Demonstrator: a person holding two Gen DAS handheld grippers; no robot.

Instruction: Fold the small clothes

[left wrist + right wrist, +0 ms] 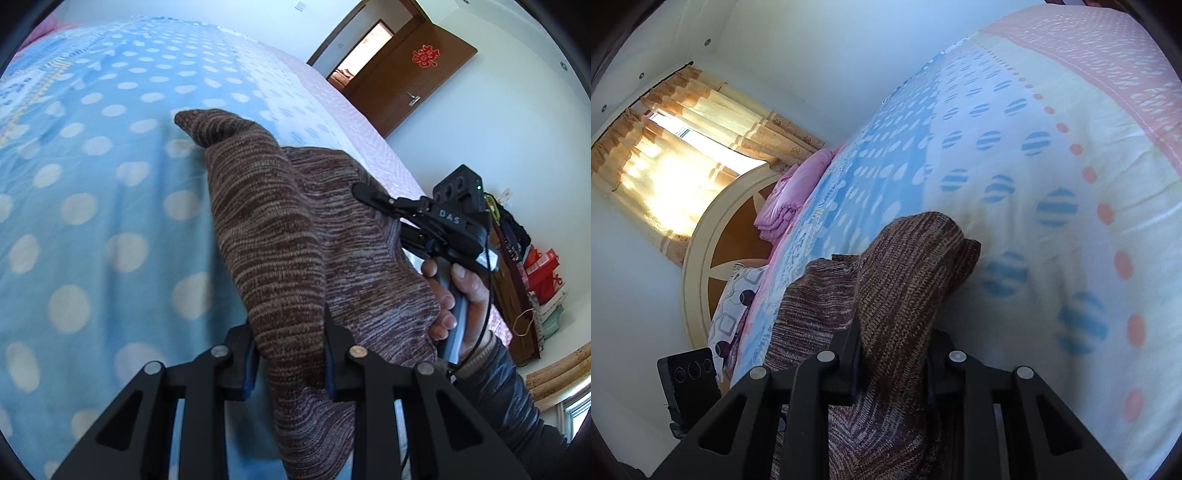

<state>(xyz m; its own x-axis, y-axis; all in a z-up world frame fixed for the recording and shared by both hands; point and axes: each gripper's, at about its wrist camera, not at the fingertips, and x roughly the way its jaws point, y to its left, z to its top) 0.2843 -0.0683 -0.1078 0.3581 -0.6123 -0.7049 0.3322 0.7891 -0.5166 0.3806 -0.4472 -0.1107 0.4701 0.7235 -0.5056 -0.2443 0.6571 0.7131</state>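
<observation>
We pinch a ribbed, brown-striped knit garment (280, 236) at lower centre with our left gripper (289, 354), jaws closed on a thick fold. Our right gripper (894, 363) clamps another bunch; its edges are hidden above the dotted blanket (92, 192).

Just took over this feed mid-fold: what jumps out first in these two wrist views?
The brown striped knit garment fills the middle of both views, pinched in the left gripper and the right gripper. Under it spreads the blue polka-dot bedspread. Far right in the left view, a brown door bears a red decoration.
</observation>
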